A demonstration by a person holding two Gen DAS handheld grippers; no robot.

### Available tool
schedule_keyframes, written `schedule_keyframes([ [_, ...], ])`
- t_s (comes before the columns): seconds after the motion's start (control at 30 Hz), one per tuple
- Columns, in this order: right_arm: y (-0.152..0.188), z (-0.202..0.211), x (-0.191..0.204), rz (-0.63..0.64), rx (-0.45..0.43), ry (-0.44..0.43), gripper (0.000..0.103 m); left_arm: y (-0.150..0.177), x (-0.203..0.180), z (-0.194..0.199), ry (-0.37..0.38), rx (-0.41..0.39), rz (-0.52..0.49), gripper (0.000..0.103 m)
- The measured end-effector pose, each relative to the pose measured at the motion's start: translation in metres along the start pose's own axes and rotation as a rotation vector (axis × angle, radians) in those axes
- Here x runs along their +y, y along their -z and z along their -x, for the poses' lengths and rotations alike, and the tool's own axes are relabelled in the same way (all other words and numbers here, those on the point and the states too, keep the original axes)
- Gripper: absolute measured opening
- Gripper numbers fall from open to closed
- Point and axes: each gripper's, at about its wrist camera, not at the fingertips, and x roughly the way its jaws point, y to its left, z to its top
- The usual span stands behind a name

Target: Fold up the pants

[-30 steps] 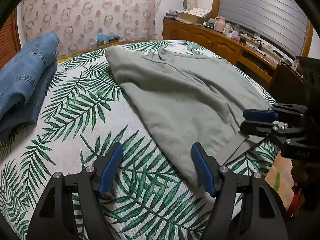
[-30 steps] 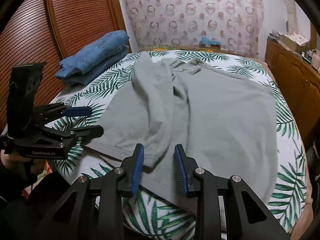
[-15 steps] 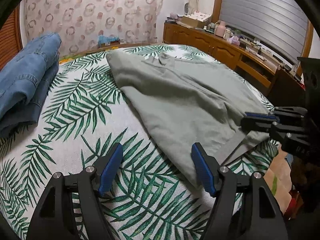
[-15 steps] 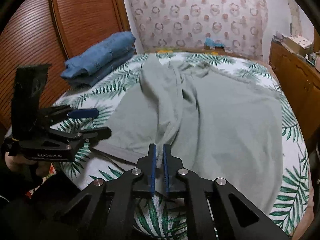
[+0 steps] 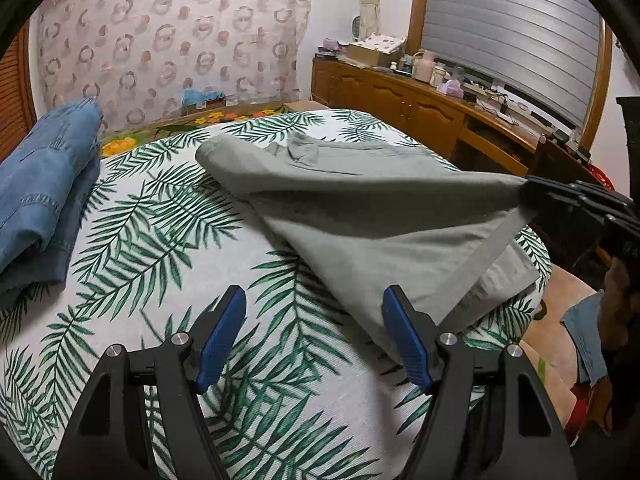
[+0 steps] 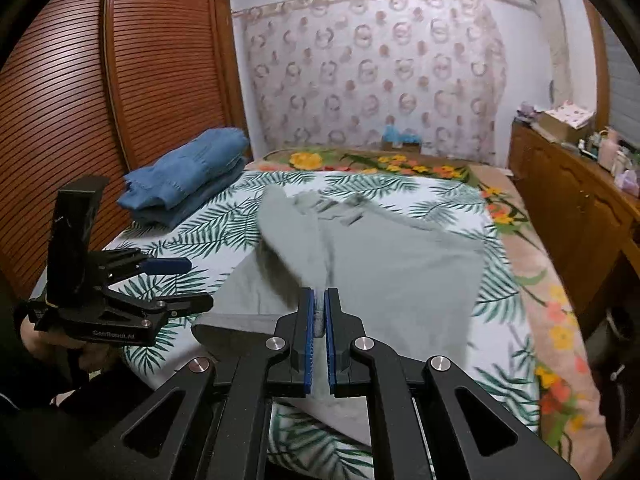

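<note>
Grey-green pants (image 5: 360, 204) (image 6: 400, 264) lie spread on a bed with a palm-leaf sheet (image 5: 160, 248). My right gripper (image 6: 319, 300) is shut on the hem of one pant leg and holds it lifted, so the cloth stretches taut up to it at the right edge of the left wrist view (image 5: 528, 196). My left gripper (image 5: 314, 320) stands open over the bare sheet, just left of the pants' near edge, with nothing between its blue pads. It shows at the left in the right wrist view (image 6: 192, 280).
Folded blue jeans (image 5: 44, 184) (image 6: 188, 176) are stacked at the bed's left side. A wooden dresser (image 5: 420, 108) with clutter runs along the right wall, and slatted wardrobe doors (image 6: 80, 100) stand on the left. A floral blanket (image 6: 400, 164) covers the far end.
My right gripper closed on the pant leg's hem and then rose, pulling the cloth up off the bed. The left gripper stayed open and hardly moved.
</note>
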Motion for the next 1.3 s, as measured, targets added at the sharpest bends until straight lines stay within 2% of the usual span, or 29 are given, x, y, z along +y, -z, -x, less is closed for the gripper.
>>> schedule_keyframes([
  [0.3,0.016,0.027,-0.01,-0.038,0.01,0.034,0.005,-0.008,-0.014,-0.006,0.016,-0.001,-0.025,0.072],
  [0.8,0.034,0.04,-0.012,-0.1,0.061,0.099,0.005,0.003,-0.025,-0.015,0.022,0.03,-0.026,0.072],
  [0.97,0.03,0.047,-0.013,-0.116,0.064,0.097,0.005,0.004,-0.028,-0.015,0.023,0.026,-0.032,0.072],
  [1.3,0.035,0.036,-0.012,-0.134,0.134,0.071,0.005,0.005,-0.029,-0.02,0.019,0.037,-0.03,0.072],
])
